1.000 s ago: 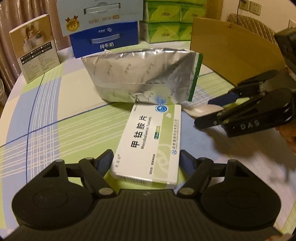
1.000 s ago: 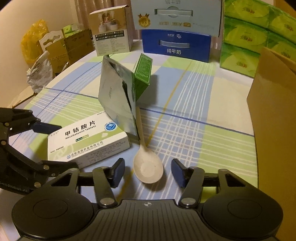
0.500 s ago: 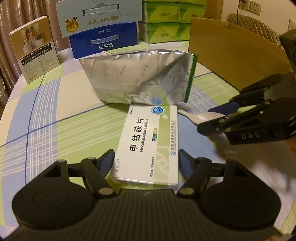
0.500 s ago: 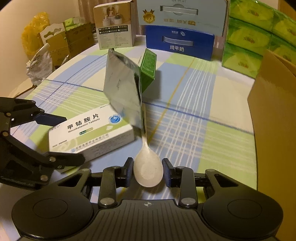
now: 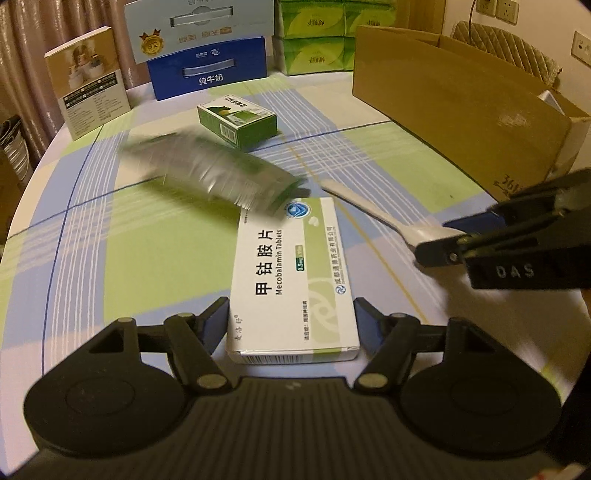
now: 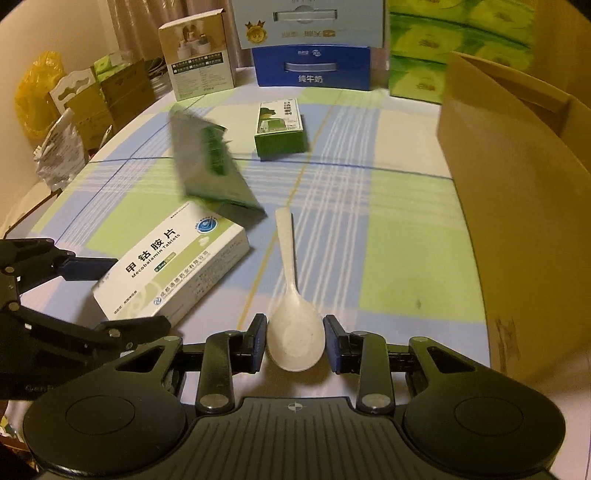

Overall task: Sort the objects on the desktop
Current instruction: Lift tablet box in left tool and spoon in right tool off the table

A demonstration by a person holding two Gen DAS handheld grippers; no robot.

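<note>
Table (image 5: 155, 236), checked cloth, blue/green/white.

- Tablet box (image 5: 293, 280), 1x: white/green, flat on table, near end between left gripper (image 5: 291, 325) jaws. Jaws set wide, one each side of box, small gaps showing; not clamped.
- Spoon (image 6: 293, 325), 1x: pale plastic, lying on table, handle pointing away. Bowl sits between right gripper (image 6: 294, 345) jaws, which stand narrow and right against its sides; firm clamp or not, cannot tell.
- Foil pouch (image 5: 210, 177), 1x: silver w/ green edge, blurred, tilted, its lower edge over far end of tablet box.
- Small green carton (image 5: 238, 122), 1x: flat on table beyond pouch, apart from it.
- Cardboard box (image 5: 458, 107), 1x: brown, open top, right side of table.
- Back edge: blue milk carton (image 5: 208, 68) 1x, pale carton (image 5: 199, 26) stacked on it 1x, upright beige box (image 5: 88, 83) 1x, green tissue packs (image 5: 314, 37) stacked, count unclear.
</note>
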